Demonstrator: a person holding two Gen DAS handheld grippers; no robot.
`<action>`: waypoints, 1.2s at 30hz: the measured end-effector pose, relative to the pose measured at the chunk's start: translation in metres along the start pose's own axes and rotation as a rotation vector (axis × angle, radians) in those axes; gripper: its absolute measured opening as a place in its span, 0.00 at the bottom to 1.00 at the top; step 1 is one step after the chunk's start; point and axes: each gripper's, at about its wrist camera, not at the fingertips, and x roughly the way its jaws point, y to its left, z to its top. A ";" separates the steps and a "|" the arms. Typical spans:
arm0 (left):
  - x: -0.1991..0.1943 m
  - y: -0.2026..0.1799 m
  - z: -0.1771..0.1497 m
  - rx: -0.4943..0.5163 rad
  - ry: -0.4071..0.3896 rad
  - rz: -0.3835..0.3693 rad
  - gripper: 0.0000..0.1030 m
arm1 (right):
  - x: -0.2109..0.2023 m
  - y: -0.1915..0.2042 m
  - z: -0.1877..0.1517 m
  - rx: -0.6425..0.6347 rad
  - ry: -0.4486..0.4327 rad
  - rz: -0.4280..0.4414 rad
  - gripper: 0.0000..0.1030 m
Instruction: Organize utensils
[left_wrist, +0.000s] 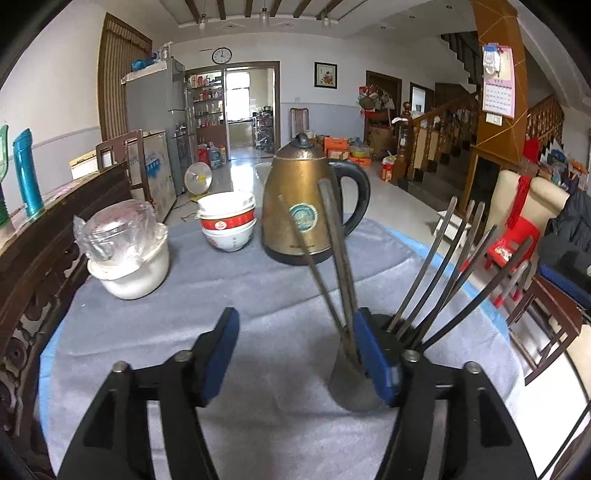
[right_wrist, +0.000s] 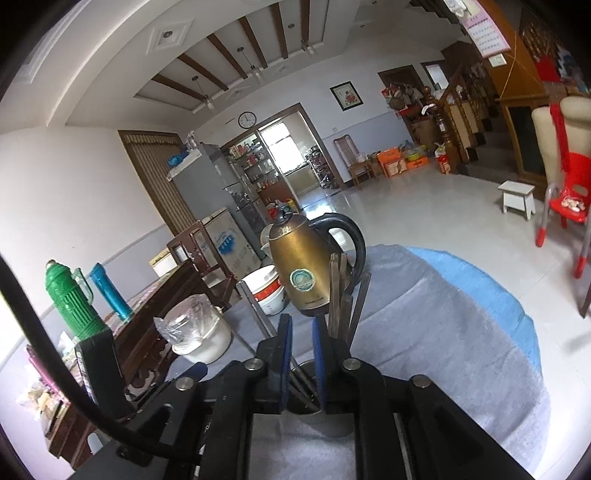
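Left view: you look low and level across the table (left_wrist: 258, 288), close behind the cup (left_wrist: 351, 384), toward the kettle (left_wrist: 303, 206).
Right view: you look from higher, tilted, right over the cup (right_wrist: 325, 421).
Shared: cup, kettle (right_wrist: 299, 266), bowls (left_wrist: 227, 221), far room.

Table (left_wrist: 436, 243) under grey cloth (left_wrist: 229, 295)

Soft daylight from the far doorway (left_wrist: 246, 96); fisheye bends edges, dark vignetted corners.
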 end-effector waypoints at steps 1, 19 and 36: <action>-0.002 0.001 -0.002 0.004 0.008 0.013 0.73 | -0.002 -0.001 -0.001 0.006 0.000 0.007 0.36; -0.062 0.021 -0.034 0.109 0.084 0.282 0.86 | -0.029 0.012 -0.062 -0.128 0.098 -0.108 0.66; -0.096 0.028 -0.041 0.096 0.092 0.302 0.87 | -0.044 0.033 -0.084 -0.177 0.161 -0.158 0.66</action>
